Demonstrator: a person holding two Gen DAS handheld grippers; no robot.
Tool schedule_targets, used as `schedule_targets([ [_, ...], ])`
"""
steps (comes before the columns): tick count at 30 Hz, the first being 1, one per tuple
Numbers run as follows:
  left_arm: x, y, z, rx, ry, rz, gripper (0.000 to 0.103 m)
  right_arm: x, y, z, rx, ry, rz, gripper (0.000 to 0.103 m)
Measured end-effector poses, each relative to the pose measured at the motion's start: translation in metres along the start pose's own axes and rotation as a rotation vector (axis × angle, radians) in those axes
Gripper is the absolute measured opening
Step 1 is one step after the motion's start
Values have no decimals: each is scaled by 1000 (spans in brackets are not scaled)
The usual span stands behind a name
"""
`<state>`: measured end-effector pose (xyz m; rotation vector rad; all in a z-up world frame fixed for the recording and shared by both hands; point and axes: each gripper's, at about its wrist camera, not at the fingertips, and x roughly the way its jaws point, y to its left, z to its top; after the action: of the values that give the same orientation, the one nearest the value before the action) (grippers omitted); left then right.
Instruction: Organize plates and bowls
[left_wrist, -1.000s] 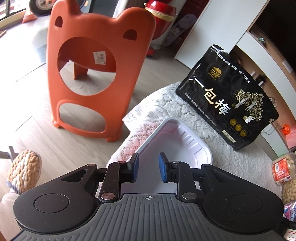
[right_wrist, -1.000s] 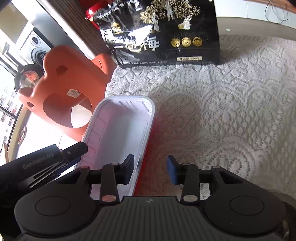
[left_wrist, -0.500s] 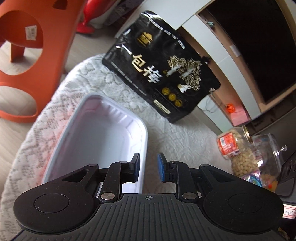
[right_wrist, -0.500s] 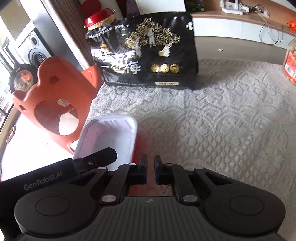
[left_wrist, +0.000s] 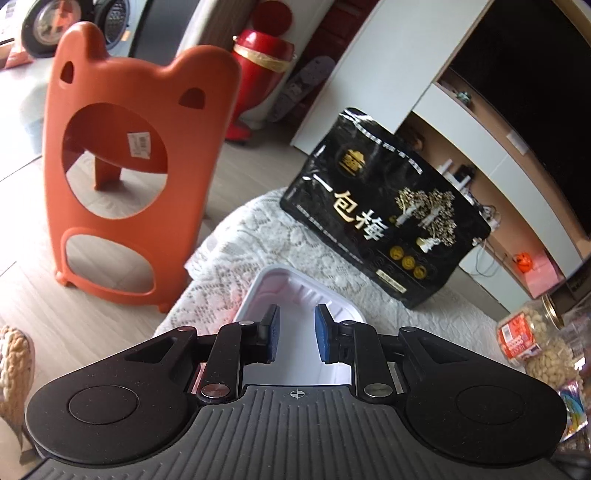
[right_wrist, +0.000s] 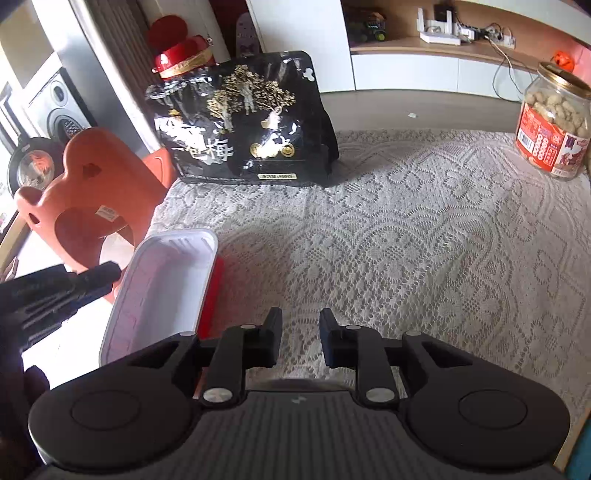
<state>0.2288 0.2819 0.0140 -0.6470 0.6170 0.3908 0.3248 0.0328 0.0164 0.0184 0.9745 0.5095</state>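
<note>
While claws gape, white tray (right_wrist: 162, 284) holds nothing visible.

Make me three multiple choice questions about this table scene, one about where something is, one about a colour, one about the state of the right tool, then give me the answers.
1. Where does the white tray sit on the lace tablecloth?
A. at its left edge, near the orange chair
B. beside the peanut jar
C. on top of the black bag

2. What colour is the tray's outer side wall?
A. blue
B. red
C. green

3. How is the right tool?
A. shut on the tray
B. shut on the jar
C. open, holding nothing

Answers:
1. A, the tray lies by the cloth's left edge with the chair just beyond.
2. B, a red strip shows along its right side in the right wrist view.
3. C, a gap shows between the fingers, with only cloth behind it.
</note>
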Motion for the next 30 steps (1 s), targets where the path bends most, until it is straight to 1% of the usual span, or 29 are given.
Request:
schedule_targets([
  [2, 0, 1, 0, -1, 8, -16, 23, -20, 3, -12, -62, -34, 4, 23],
  [3, -1, -2, -1, 17, 11, -30, 23, -31, 3, -18, -91, -53, 3, 24],
  [6, -13, -22, -9, 113, -24, -85, 23, -71, -7, -35, -143, -128, 5, 28],
  [8, -27, -38, -15, 169, -54, -160, 22, -103, -22, -46, -151, -202, 8, 42],
  [9, -36, -46, -20, 191, -72, -207, 22, -119, -31, -52, -155, -245, -5, 44],
  [12, -62, -65, -41, 236, -101, -339, 21, -158, -55, -70, -181, -366, -93, 54],
  [14, -74, -77, -60, 277, -79, -398, 21, -176, -72, -81, -189, -423, -164, 59],
  [15, -78, -81, -70, 301, -56, -409, 21, -184, -83, -87, -176, -441, -200, 59],
  [16, -80, -83, -79, 323, -28, -404, 20, -189, -92, -92, -153, -445, -215, 59],
  [17, -81, -84, -88, 342, 1, -385, 19, -193, -101, -97, -126, -433, -204, 59],
  [18, -82, -82, -97, 354, 29, -350, 19, -195, -109, -103, -102, -409, -164, 59],
  [20, -83, -79, -109, 376, 65, -249, 19, -195, -113, -117, -85, -372, -84, 59],
  [21, -83, -75, -113, 386, 86, -180, 19, -193, -108, -124, -90, -365, -50, 59],
  [23, -81, -67, -117, 383, 134, -110, 19, -182, -95, -137, -94, -346, 1, 59],
  [24, -81, -62, -117, 374, 155, -96, 19, -173, -87, -142, -81, -324, 22, 59],
  [26, -81, -55, -117, 361, 156, -80, 20, -148, -73, -150, -47, -263, 47, 59],
  [28, -78, -49, -117, 350, 169, -51, 20, -122, -62, -155, -25, -208, 38, 59],
  [30, -77, -45, -116, 334, 174, -55, 22, -107, -53, -155, -16, -187, 43, 59],
])
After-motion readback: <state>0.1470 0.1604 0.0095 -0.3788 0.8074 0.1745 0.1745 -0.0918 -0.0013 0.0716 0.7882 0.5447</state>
